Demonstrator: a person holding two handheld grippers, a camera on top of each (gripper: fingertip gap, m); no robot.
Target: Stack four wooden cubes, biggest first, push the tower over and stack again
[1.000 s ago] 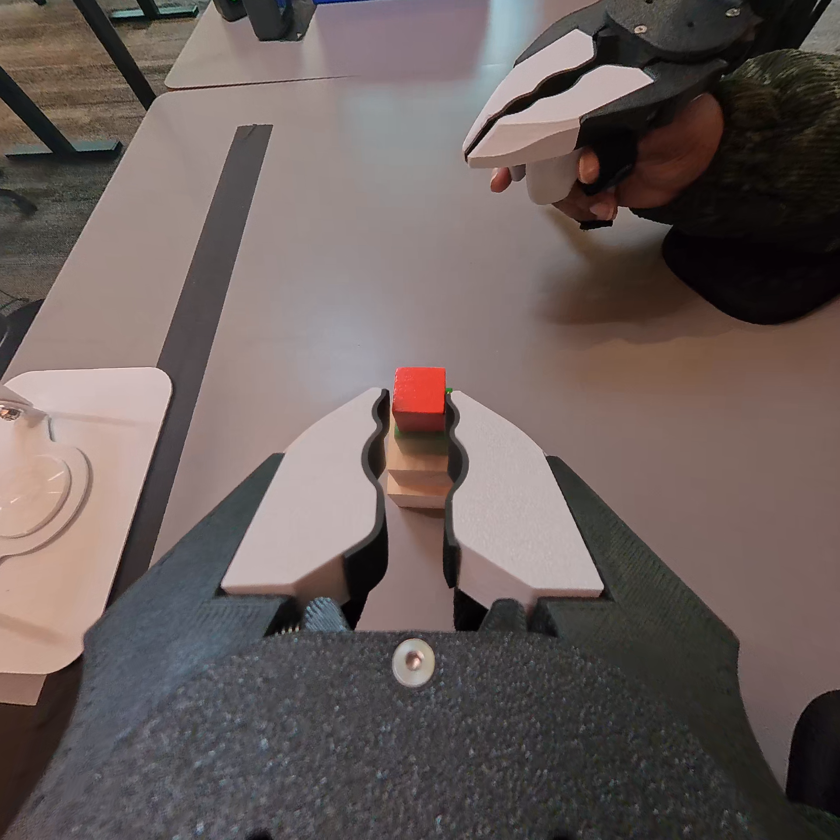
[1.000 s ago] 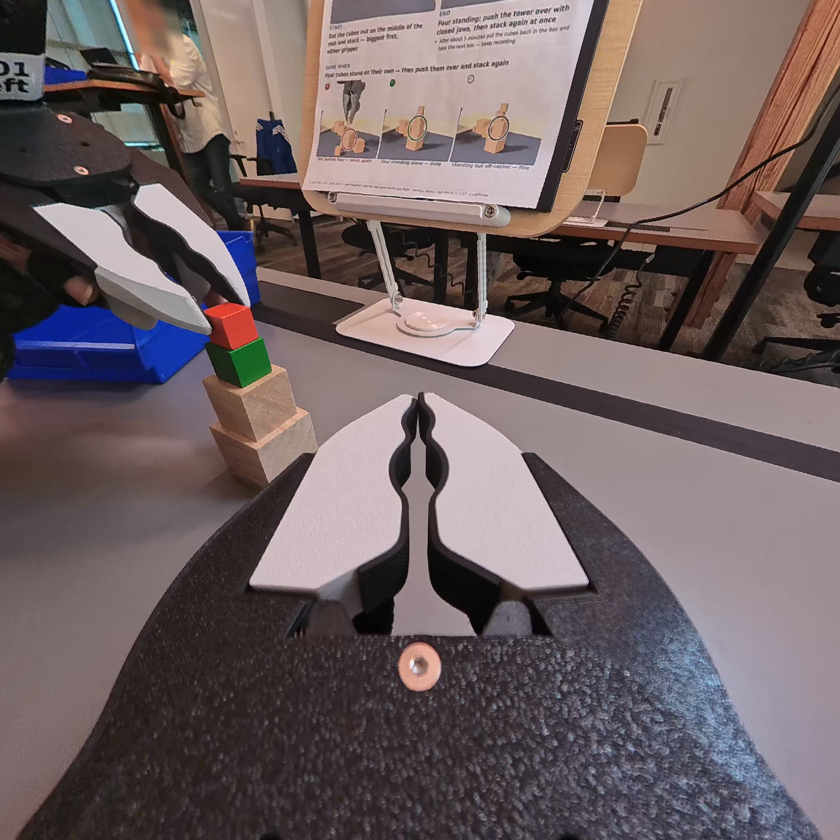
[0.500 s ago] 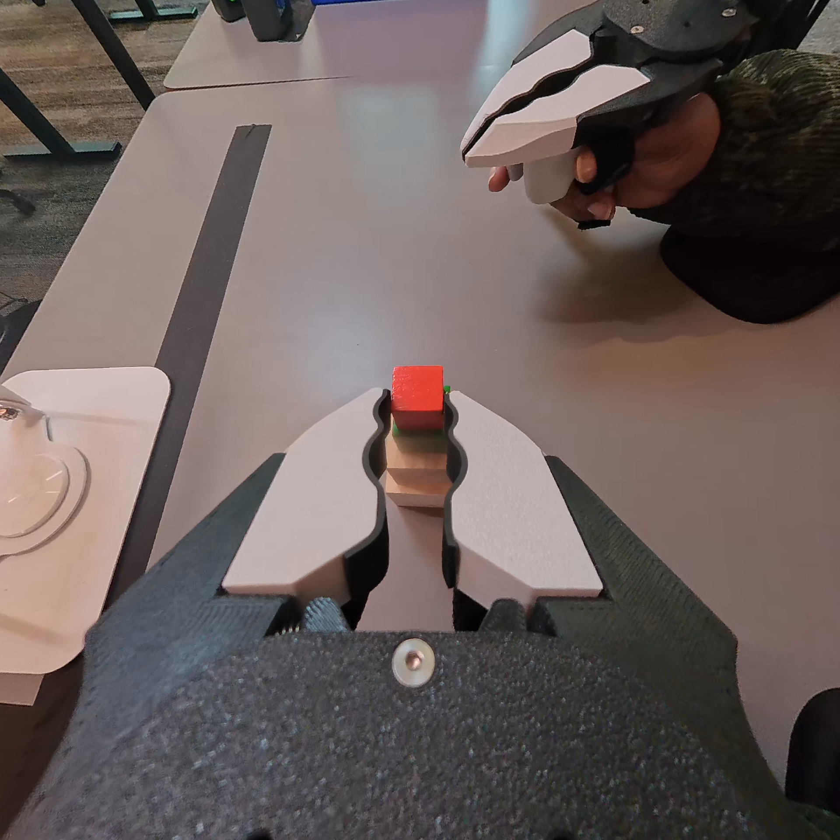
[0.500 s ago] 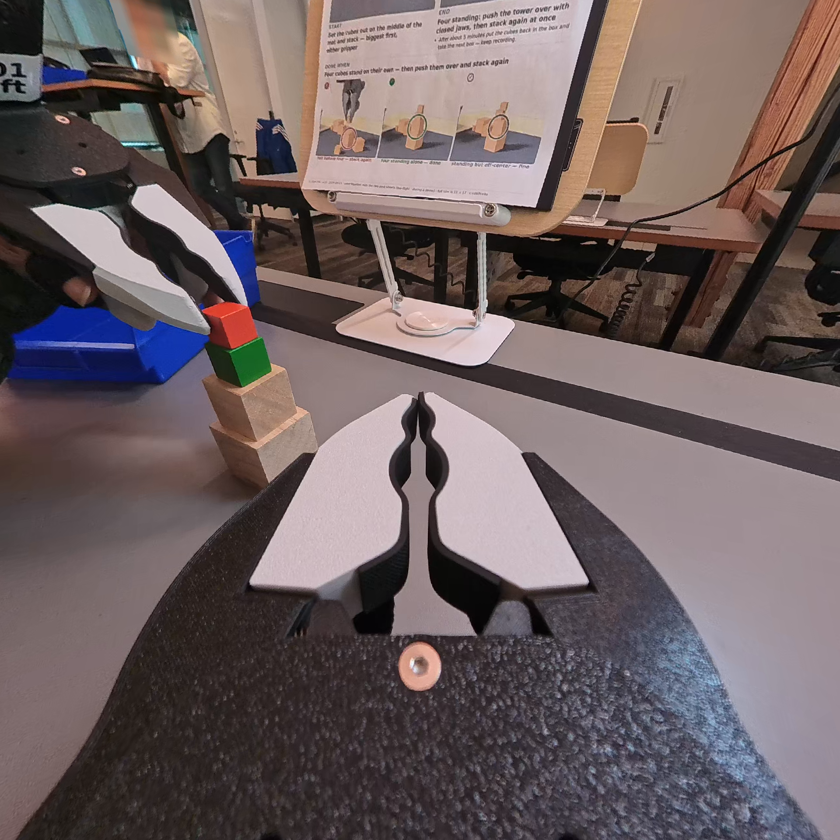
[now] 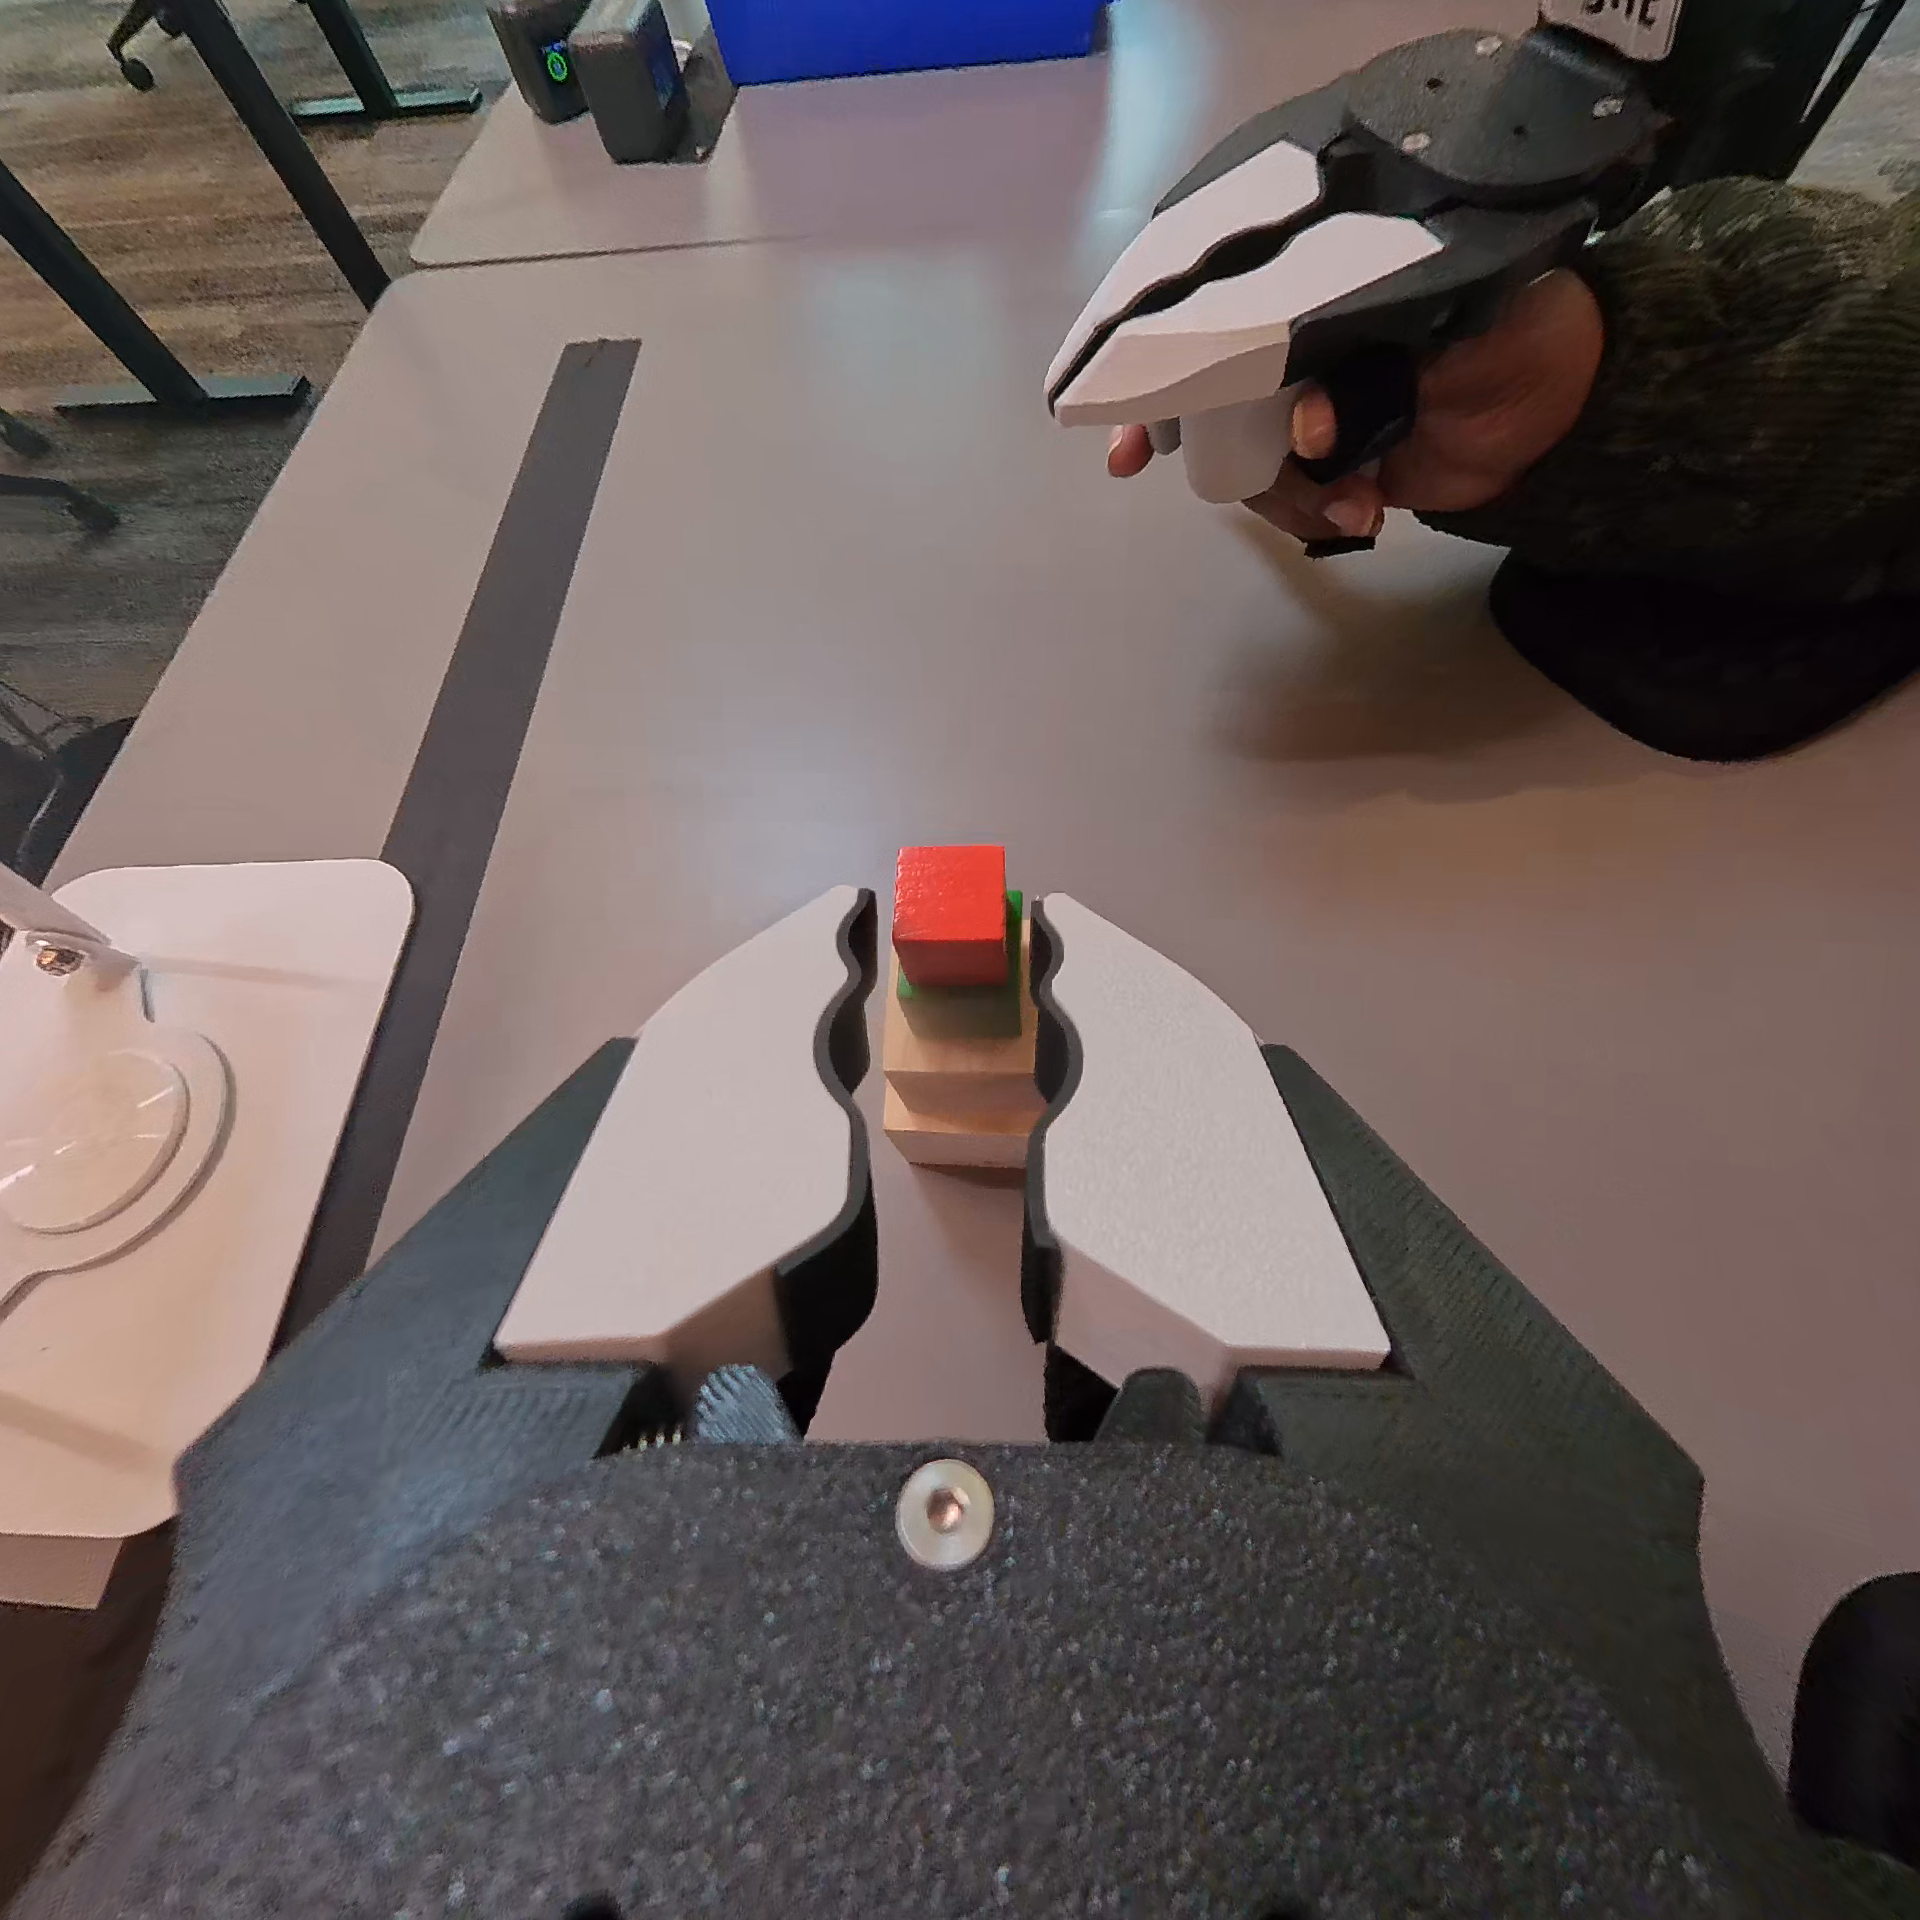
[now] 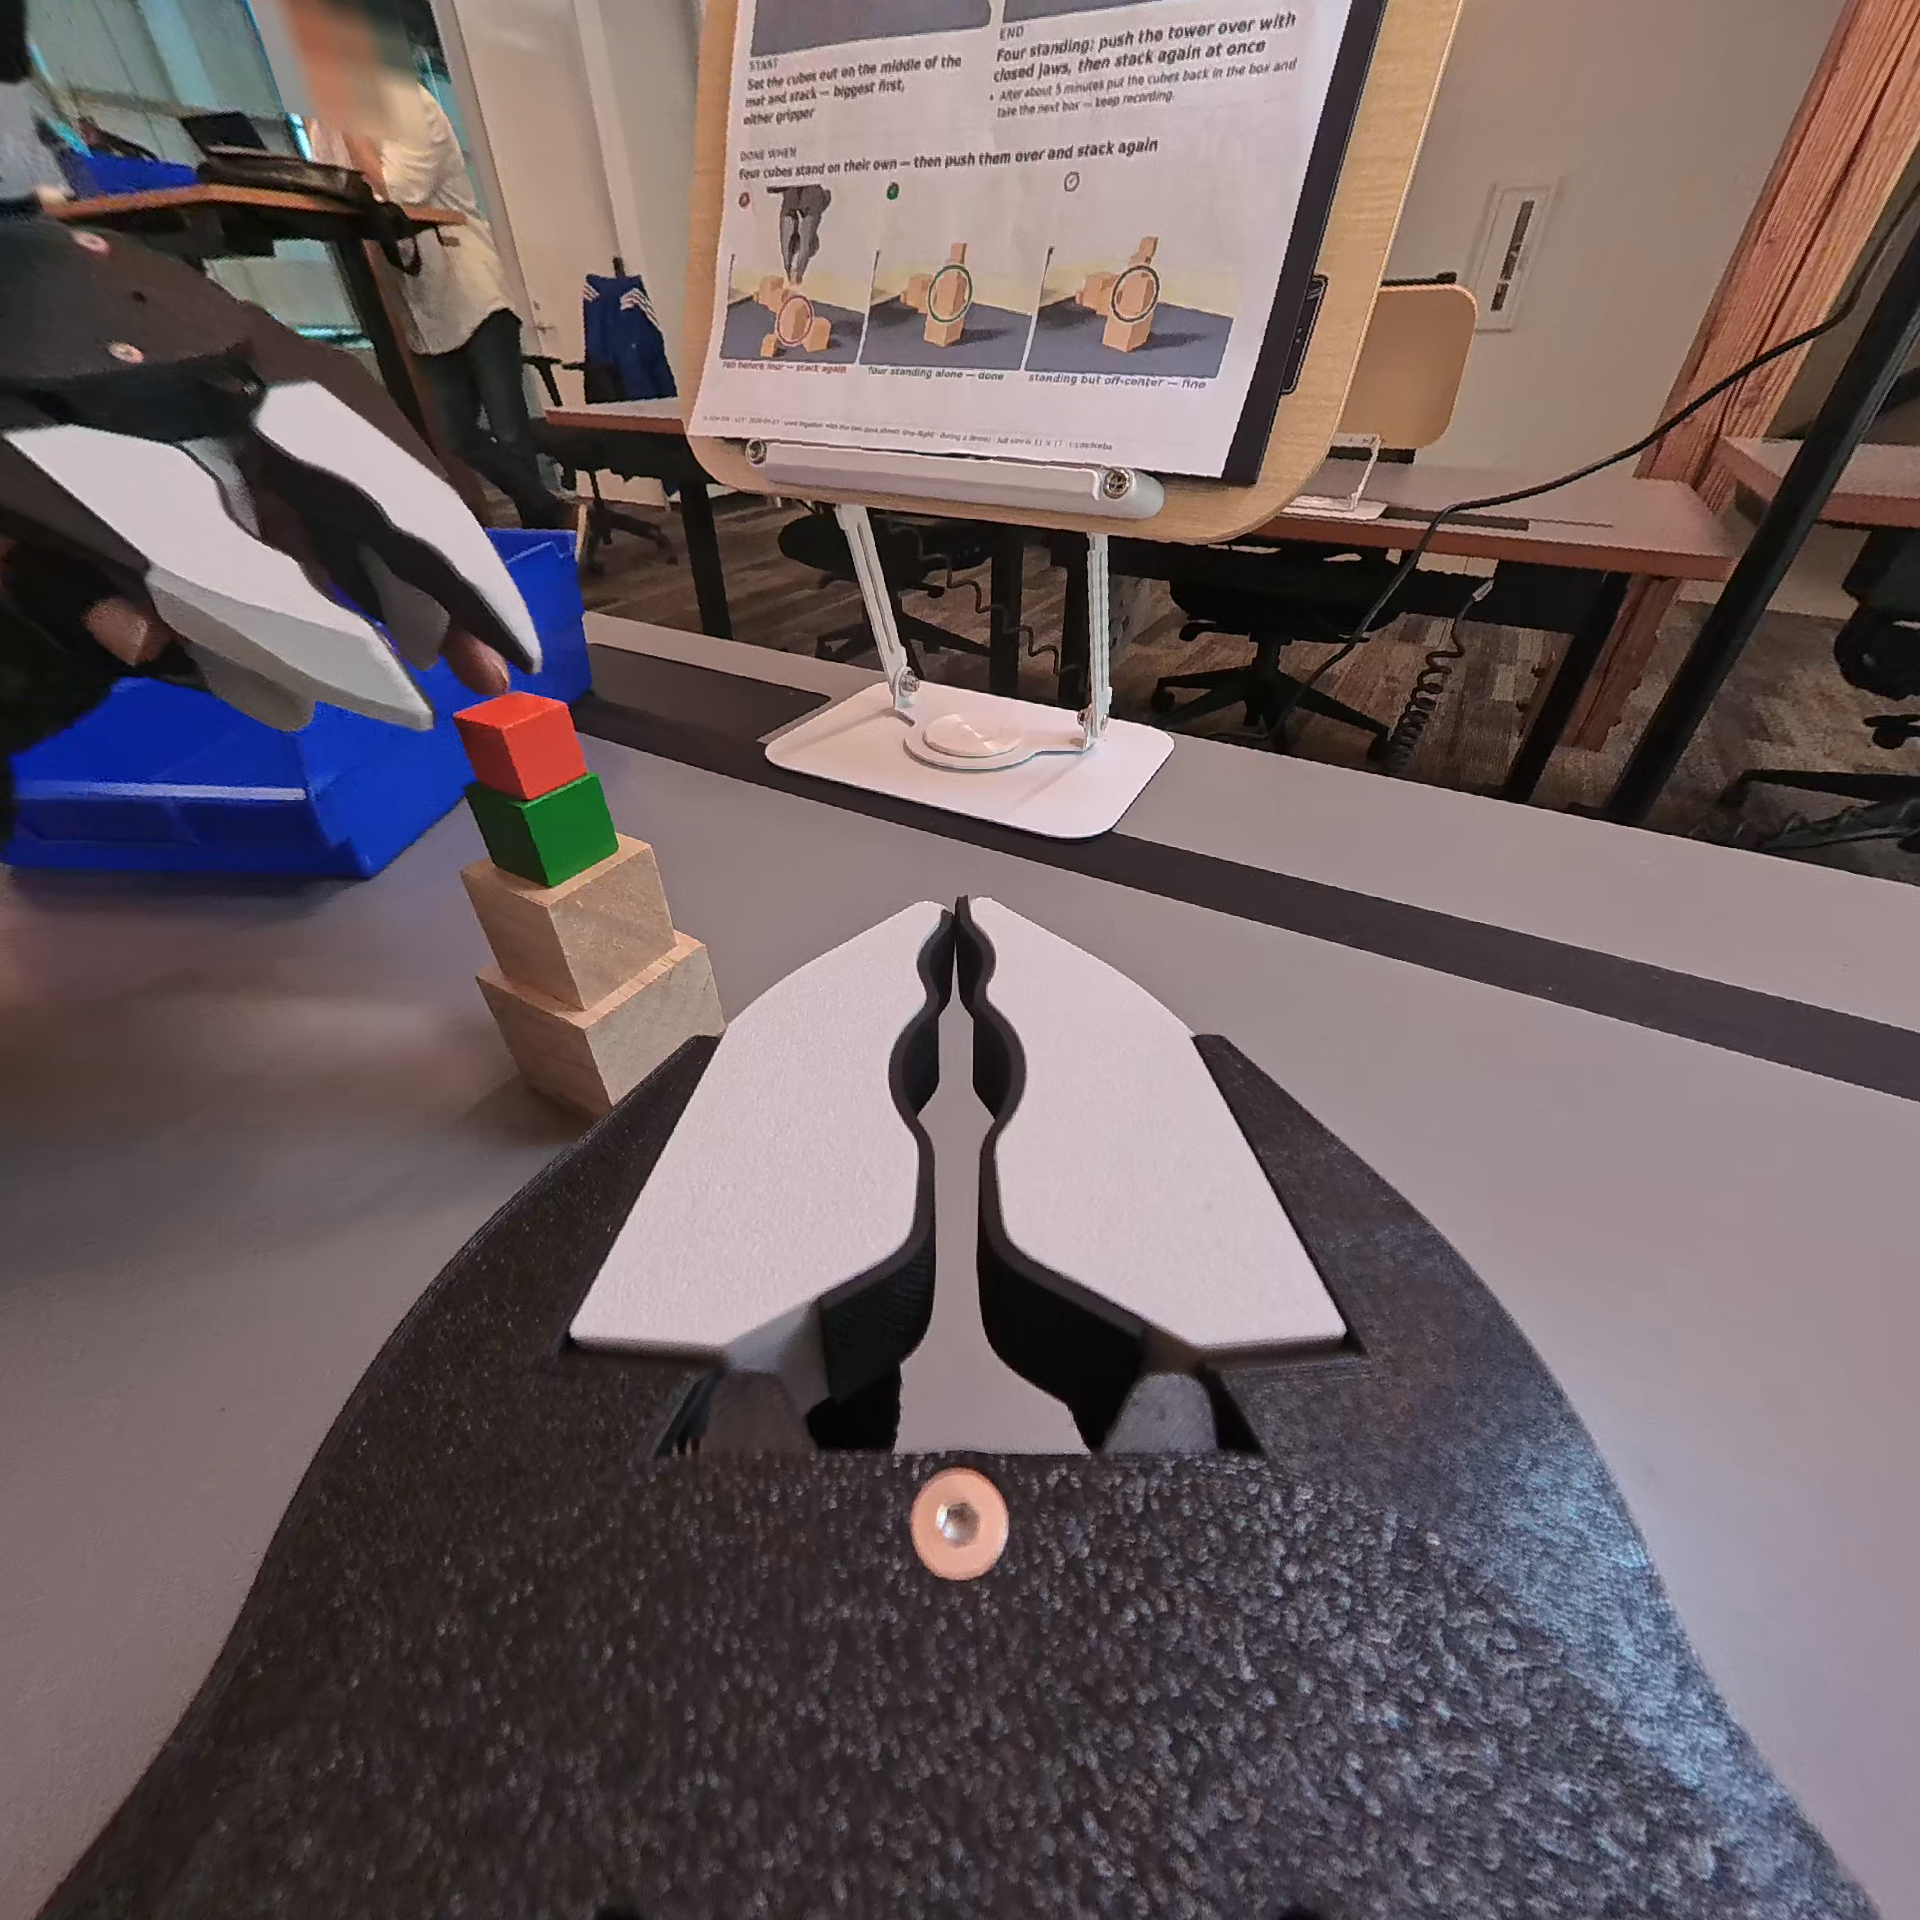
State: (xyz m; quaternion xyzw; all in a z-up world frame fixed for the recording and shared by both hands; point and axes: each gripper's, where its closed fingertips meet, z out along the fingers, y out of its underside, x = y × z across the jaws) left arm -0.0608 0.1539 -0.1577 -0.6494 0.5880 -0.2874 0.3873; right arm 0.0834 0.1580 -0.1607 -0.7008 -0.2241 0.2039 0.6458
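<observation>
Having spread wider than a moment ago, the left gripper (image 5: 948,914) now stands open just above the red cube (image 6: 520,744), which tops the block tower (image 6: 582,935) on the surface (image 5: 831,623); the right gripper (image 6: 954,914) stays closed, holding nothing.

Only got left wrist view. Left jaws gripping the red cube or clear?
Observer: Clear. The left gripper is open, tips about level with the red cube's top, not pressing it.
Operator: What's behind me, past the tower?
Observer: A blue bin.
Operator: That white base at my left carries what?
Observer: A tilted wooden board with a printed sheet.
</observation>
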